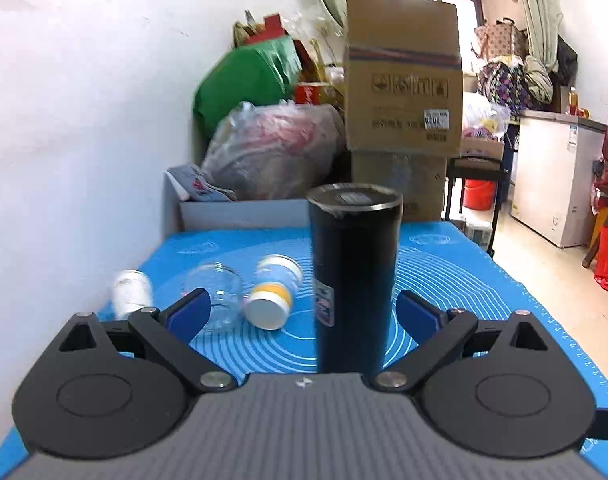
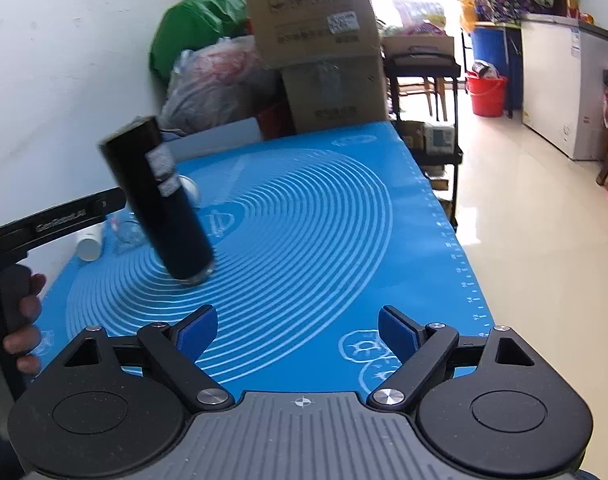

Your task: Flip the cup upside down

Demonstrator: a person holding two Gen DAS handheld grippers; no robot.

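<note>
A tall black cup [image 1: 353, 280] stands on the blue mat [image 1: 455, 280] with its flat base up, close in front of my left gripper [image 1: 300, 312]. The left gripper is open, its blue pads on either side of the cup and not touching it. In the right wrist view the cup [image 2: 160, 204] stands left of centre with a white label on its side and its silver rim against the mat [image 2: 323, 220]. My right gripper [image 2: 298, 330] is open and empty, well in front of the cup. The left gripper's handle [image 2: 12, 276] shows at the left edge.
A clear glass [image 1: 220, 292], a white and orange bottle [image 1: 272, 296] and a white can [image 1: 130, 292] lie on the mat's left side. A white wall runs along the left. Cardboard boxes [image 1: 401, 72] and bags stand behind the table. The mat's right edge drops to the floor.
</note>
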